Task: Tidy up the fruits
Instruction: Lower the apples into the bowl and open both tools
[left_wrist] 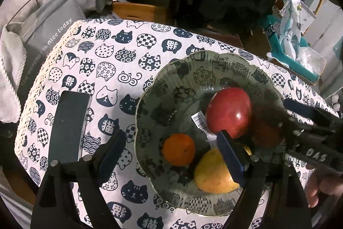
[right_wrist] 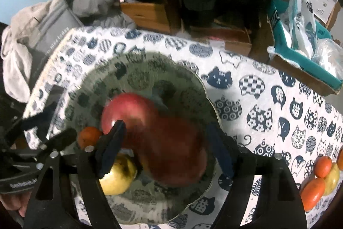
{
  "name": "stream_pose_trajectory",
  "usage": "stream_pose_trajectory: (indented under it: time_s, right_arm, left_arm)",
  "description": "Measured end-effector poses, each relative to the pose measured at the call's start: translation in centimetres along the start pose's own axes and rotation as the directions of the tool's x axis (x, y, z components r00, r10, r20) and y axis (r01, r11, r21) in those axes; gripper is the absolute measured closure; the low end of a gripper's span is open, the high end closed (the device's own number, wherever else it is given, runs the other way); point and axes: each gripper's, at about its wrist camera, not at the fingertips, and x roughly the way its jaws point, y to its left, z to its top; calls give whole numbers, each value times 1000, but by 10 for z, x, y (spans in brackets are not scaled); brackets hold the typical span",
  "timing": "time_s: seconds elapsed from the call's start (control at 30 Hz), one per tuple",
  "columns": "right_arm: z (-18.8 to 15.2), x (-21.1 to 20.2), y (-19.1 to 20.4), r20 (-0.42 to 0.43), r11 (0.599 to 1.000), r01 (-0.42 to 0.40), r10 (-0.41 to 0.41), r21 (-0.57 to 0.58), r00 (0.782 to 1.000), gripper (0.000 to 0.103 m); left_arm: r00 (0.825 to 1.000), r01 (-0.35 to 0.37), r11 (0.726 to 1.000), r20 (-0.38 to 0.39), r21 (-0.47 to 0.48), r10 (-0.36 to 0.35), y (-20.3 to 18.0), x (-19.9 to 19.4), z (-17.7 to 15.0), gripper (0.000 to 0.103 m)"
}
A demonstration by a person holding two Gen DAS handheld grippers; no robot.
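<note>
From the left wrist view I see my left gripper (left_wrist: 173, 156) with its fingers spread over the near rim of the glass plate (left_wrist: 148, 104), pinching nothing; the small orange (left_wrist: 179, 149) lies in the gap between them, untouched. The plate sits on the cat-print tabletop (left_wrist: 103, 70) and also carries a red apple (left_wrist: 229, 112) and a yellow fruit (left_wrist: 214, 173), which sits partly behind the left gripper's right-hand finger. My right gripper (right_wrist: 169, 149) hangs over the same plate with its fingers spread wide; a second, blurred red apple (right_wrist: 171, 151) lies between them, and I cannot tell whether the pads touch it. More fruits (right_wrist: 321, 177) wait in a cluster at the right edge of the tabletop.
</note>
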Motion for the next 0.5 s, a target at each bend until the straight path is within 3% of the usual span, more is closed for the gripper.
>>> stream_pose_trajectory:
  time_s: [0.17, 0.5]
  right_arm:
    - [5, -14, 8, 30, 999, 22, -21, -36, 999, 21]
    - [3, -52, 9, 105, 982, 157, -147, -101, 984, 21]
  left_arm:
    - [1000, 9, 1000, 15, -5, -9, 1, -9, 1, 15]
    - [997, 37, 999, 72, 25, -38, -13, -41, 1, 15]
